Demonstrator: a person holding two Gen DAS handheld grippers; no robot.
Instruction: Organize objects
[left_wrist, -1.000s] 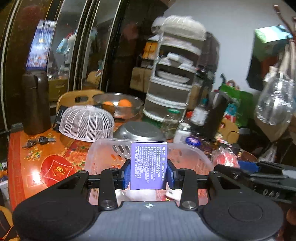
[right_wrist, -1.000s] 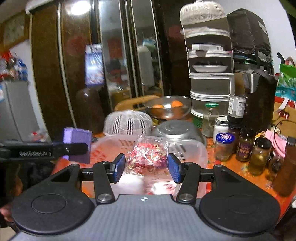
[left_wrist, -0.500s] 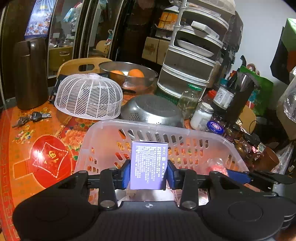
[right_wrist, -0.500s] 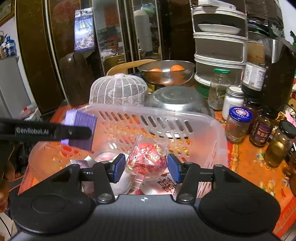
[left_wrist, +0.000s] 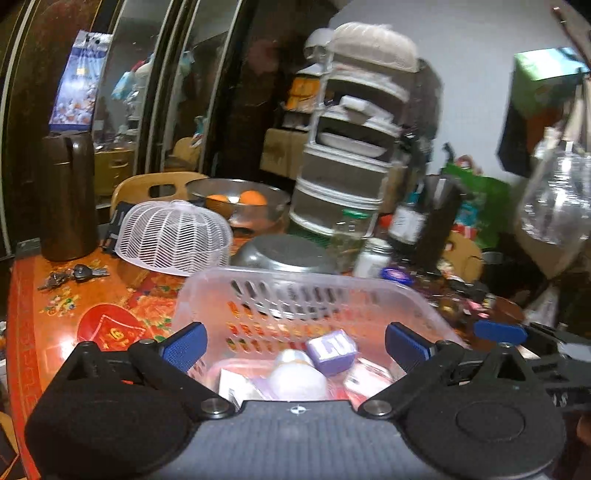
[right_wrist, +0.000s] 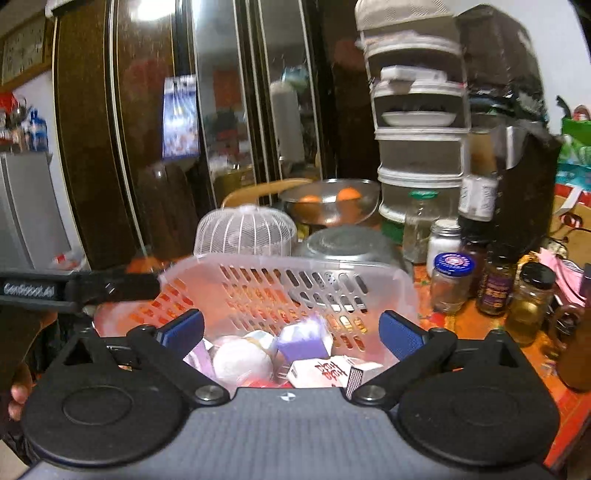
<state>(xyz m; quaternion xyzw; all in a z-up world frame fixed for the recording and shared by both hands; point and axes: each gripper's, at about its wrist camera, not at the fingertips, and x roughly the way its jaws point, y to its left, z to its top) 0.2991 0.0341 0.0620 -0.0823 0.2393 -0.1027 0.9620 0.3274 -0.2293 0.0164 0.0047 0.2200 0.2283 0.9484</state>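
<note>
A clear plastic basket (left_wrist: 295, 291) stands on the red patterned table, also in the right wrist view (right_wrist: 288, 280). A purple box (left_wrist: 331, 350) lies inside it among a white round object (left_wrist: 297, 380) and small packets; it also shows in the right wrist view (right_wrist: 301, 341) next to a white carton (right_wrist: 325, 371). My left gripper (left_wrist: 295, 345) is open and empty above the basket's near side. My right gripper (right_wrist: 291, 334) is open and empty above the basket too. The red snack bag is hidden.
A white mesh food cover (left_wrist: 173, 238), an upturned metal bowl (left_wrist: 284, 254), a bowl of oranges (left_wrist: 238, 201) and a tiered rack (left_wrist: 351, 147) stand behind the basket. Jars (right_wrist: 452, 280) crowd the right. Keys (left_wrist: 74, 275) and a brown jug (left_wrist: 68, 195) sit at the left.
Both grippers opened. The purple box dropped from my left gripper into the basket and the red snack bag left my right gripper. Both views tilted up a little.
</note>
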